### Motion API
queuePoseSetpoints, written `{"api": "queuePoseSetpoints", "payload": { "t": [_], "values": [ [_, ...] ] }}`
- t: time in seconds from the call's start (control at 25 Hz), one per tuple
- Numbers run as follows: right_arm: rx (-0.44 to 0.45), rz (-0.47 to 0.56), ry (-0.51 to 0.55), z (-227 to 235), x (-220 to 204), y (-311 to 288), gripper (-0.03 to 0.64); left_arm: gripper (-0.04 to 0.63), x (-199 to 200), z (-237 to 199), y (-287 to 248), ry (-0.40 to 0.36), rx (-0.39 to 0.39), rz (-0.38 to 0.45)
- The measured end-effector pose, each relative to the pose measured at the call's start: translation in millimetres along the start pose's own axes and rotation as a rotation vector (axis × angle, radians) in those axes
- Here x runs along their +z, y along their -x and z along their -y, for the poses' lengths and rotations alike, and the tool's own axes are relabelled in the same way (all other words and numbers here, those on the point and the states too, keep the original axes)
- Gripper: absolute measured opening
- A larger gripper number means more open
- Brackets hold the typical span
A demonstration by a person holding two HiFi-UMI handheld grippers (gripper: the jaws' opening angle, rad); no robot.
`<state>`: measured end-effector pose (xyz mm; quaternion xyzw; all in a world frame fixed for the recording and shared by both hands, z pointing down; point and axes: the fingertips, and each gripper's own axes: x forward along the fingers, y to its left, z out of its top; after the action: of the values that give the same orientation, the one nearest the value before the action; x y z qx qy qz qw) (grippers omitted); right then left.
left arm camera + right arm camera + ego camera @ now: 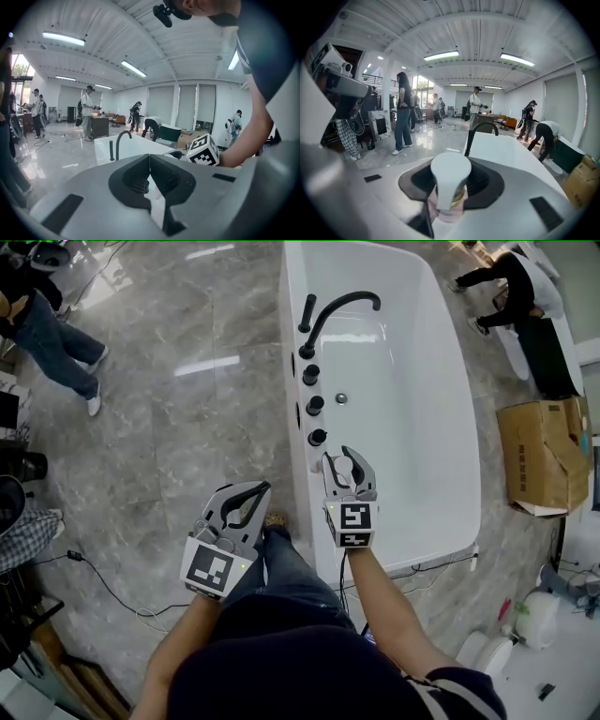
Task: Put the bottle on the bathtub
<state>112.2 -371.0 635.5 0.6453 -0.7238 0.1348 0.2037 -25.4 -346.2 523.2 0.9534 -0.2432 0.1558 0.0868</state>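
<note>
In the right gripper view a small pump bottle [449, 185] with a white pump head and a pinkish body sits between my right jaws, which are shut on it. In the head view my right gripper [337, 459] hovers over the near left rim of the white bathtub [441, 399], just in front of the black knobs [315, 405] and the curved black faucet [339, 307]. My left gripper [263, 489] hangs over the grey floor left of the tub, shut and empty. Its own view shows the jaws closed together [150, 161], with the bathtub [136, 145] beyond.
A cardboard box [544, 456] stands right of the tub. People stand at the top left [47, 324] and bend over at the top right [525, 296]. A black cable [103, 582] runs over the floor. White fixtures [487, 652] sit at the bottom right.
</note>
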Motion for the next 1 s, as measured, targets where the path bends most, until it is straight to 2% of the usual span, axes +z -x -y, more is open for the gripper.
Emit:
{"api": "queuePoseSetpoints", "payload": {
  "t": [0.28, 0.48, 0.76, 1.0],
  "values": [
    [-0.031, -0.059, -0.009, 4.2, -21.1, -26.6, 0.161, 0.022, -10.5, -3.9, -16.0, -0.064, -0.054, -0.081],
    [-0.055, -0.07, -0.01, 5.6, -25.7, -37.0, 0.161, 0.023, -21.4, -2.6, -19.5, -0.028, -0.077, -0.088],
    [-0.088, -0.079, 0.017, 5.0, -29.9, -45.3, 0.163, 0.023, -26.0, -4.6, -22.1, -0.055, -0.101, -0.126],
    [-0.104, -0.071, -0.013, 10.0, -30.8, -50.1, 0.163, 0.023, -32.0, -3.8, -23.5, -0.034, -0.124, -0.11]
  ]
}}
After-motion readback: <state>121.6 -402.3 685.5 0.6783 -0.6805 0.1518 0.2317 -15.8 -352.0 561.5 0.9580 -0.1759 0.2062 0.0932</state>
